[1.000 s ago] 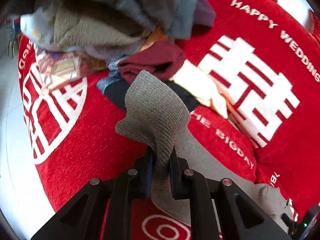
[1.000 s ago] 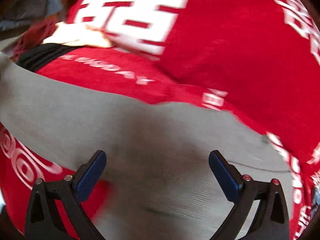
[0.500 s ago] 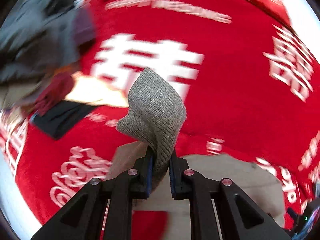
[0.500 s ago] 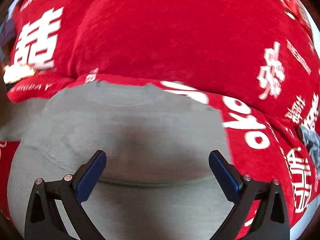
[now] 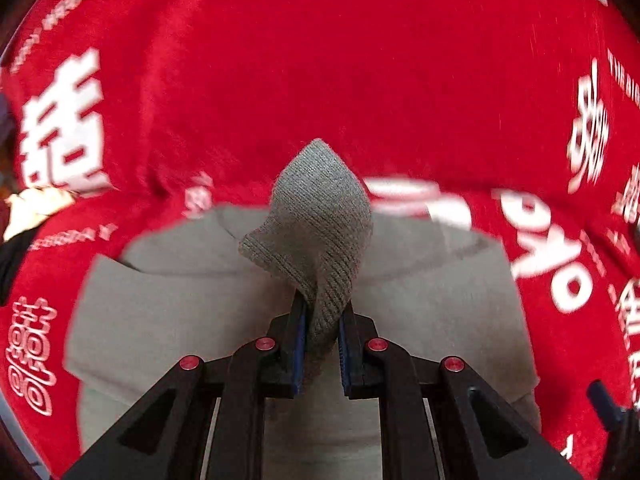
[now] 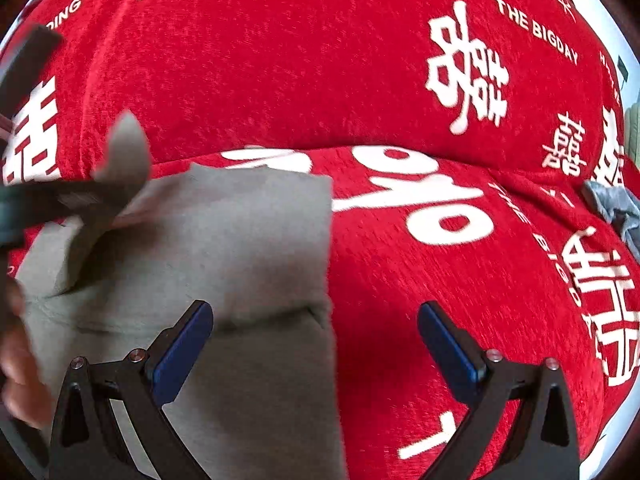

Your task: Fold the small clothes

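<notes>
A grey sweatshirt-like garment (image 5: 180,312) lies flat on a red cloth (image 5: 320,60) printed with white characters. My left gripper (image 5: 323,308) is shut on the garment's ribbed knit cuff (image 5: 320,216), which sticks up above the pads over the middle of the garment. The right wrist view shows the garment (image 6: 248,232) at lower left, with its straight right edge running down between the fingers of my right gripper (image 6: 314,312). That gripper hangs open above it and holds nothing. My left gripper (image 6: 60,200) shows there blurred at the left, the cuff (image 6: 124,152) still in it.
A cream piece (image 5: 32,208) and a black piece (image 5: 12,256) of the clothes pile peek in at the left edge. A blue-grey cloth (image 6: 616,204) lies at the far right of the red cloth (image 6: 320,80). A hand (image 6: 16,360) shows at the lower left.
My left gripper swept right with the cuff, from beside the clothes pile to over the garment's middle. My right gripper shifted right, so the garment's right edge now lies between its fingers.
</notes>
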`<state>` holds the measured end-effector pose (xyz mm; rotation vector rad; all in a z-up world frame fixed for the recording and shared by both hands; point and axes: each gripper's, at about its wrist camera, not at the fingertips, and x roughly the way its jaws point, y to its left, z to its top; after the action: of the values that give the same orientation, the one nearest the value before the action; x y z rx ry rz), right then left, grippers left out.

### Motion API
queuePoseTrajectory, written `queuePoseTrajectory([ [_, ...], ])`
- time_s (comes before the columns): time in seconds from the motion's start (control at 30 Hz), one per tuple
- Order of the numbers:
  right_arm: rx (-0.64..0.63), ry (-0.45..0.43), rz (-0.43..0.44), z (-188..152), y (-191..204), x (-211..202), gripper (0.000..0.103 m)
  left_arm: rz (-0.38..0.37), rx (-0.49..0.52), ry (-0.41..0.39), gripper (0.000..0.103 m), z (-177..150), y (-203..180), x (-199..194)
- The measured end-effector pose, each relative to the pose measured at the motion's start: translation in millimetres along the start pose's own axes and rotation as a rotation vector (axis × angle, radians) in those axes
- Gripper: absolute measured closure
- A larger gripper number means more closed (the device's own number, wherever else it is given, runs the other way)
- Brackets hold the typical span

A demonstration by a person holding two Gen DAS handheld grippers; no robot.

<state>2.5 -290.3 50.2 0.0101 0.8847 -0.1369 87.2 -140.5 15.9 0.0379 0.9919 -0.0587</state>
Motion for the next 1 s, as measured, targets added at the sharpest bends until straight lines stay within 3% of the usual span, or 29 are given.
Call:
queuePoseTrajectory([
  [0.1,0.028,-0.001,-0.008,-4.0,-12.2,1.3,0.000,-0.023,0.010,0.030,0.088,-9.0,-10.2,10.6],
  [0.23,0.093,-0.005,0.022,-5.2,-26.3,-1.7,0.000,-0.145,-0.002,0.084,0.083,-6.0,-8.2,7.5],
  [0.27,0.103,-0.011,0.036,-5.1,-27.4,-3.2,0.000,-0.210,-0.015,0.117,0.059,-2.2,-1.2,8.0],
  [0.3,0.115,-0.017,0.056,-4.4,-27.2,-4.7,0.000,-0.258,-0.022,0.136,0.023,-0.2,3.2,8.9],
  [0.33,0.119,-0.018,0.074,-3.3,-25.2,-5.2,0.000,-0.289,-0.043,0.141,0.012,2.4,12.9,6.7],
  [0.37,0.117,-0.018,0.090,-2.2,-21.6,-5.4,0.000,-0.259,-0.069,0.106,0.009,4.0,24.0,0.2],
  [0.4,0.110,-0.018,0.107,-0.7,-17.1,-5.6,0.000,-0.254,-0.076,0.090,0.009,4.3,28.1,-2.3],
  [0.5,0.079,-0.029,0.190,2.6,2.7,-8.1,0.000,-0.331,-0.119,0.124,0.009,7.6,57.1,-11.3],
  [0.57,0.054,-0.028,0.233,4.8,16.8,-6.5,0.000,-0.324,-0.133,0.091,0.009,4.5,76.5,-22.3],
  [0.7,0.064,-0.002,0.288,26.0,38.2,11.2,0.000,-0.180,-0.169,0.022,0.009,-14.0,134.7,-35.6],
  [0.77,0.089,0.033,0.325,37.3,47.4,25.9,0.000,-0.119,-0.202,0.037,0.009,-25.5,159.8,-33.5],
  [0.87,0.099,0.120,0.303,50.4,70.1,55.9,0.004,-0.026,-0.269,0.079,0.009,-46.1,204.4,-21.8],
  [0.9,0.094,0.142,0.290,54.2,80.2,66.9,0.011,-0.006,-0.302,0.097,0.009,-52.7,218.9,-17.4],
  [0.97,0.042,0.164,0.261,59.3,101.4,83.2,0.045,0.007,-0.391,0.134,0.009,-64.6,249.4,-9.0],
  [1.0,0.019,0.182,0.237,60.2,107.9,89.4,0.083,0.005,-0.415,0.142,0.009,-67.3,257.8,-7.5],
])
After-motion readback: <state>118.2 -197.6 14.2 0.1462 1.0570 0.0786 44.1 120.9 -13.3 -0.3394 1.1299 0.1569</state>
